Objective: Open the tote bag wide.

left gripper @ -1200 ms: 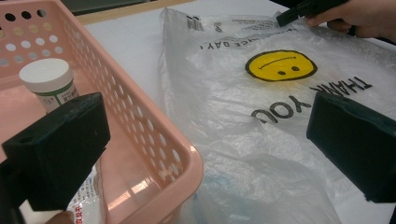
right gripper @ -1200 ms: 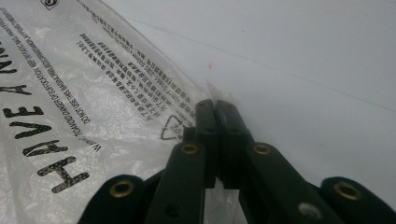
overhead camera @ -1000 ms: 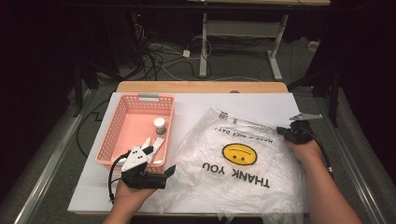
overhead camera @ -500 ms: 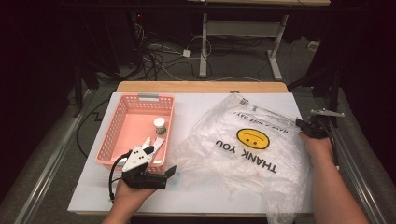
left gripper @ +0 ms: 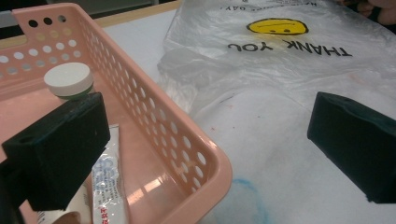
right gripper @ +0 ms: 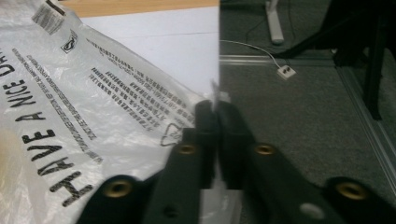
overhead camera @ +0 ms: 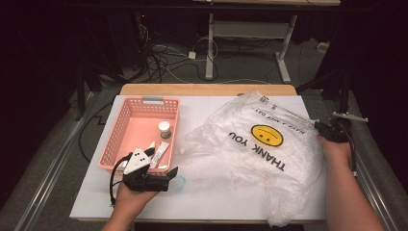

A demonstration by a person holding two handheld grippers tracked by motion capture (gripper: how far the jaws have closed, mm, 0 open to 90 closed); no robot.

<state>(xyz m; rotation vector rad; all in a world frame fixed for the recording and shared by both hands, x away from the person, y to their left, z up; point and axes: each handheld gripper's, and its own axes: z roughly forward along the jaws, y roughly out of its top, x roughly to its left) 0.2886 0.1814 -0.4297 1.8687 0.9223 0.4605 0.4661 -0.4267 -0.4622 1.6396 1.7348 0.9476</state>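
Observation:
A clear plastic bag (overhead camera: 269, 149) printed with a yellow smiley and "THANK YOU" lies spread over the right half of the white table. My right gripper (overhead camera: 321, 128) sits at the table's right edge; in the right gripper view its jaws (right gripper: 215, 109) pinch the bag's (right gripper: 70, 93) thin edge and have just been opening a little, the film still between them. My left gripper (overhead camera: 166, 166) rests at the front left, open, its jaws (left gripper: 205, 140) straddling the near corner of the pink basket (left gripper: 205, 158), with the bag (left gripper: 280, 60) beyond.
The pink basket (overhead camera: 144, 101) holds a small white-capped bottle (overhead camera: 164, 129) and a white tube (overhead camera: 161, 154). A blue mark (left gripper: 252, 196) stains the table near the basket. The table's right edge drops to grey floor (right gripper: 303, 107) just past the right gripper.
My right gripper has moved to the right toward the table's edge, dragging the bag with it so that the smiley print sits farther right. The left gripper has stayed put.

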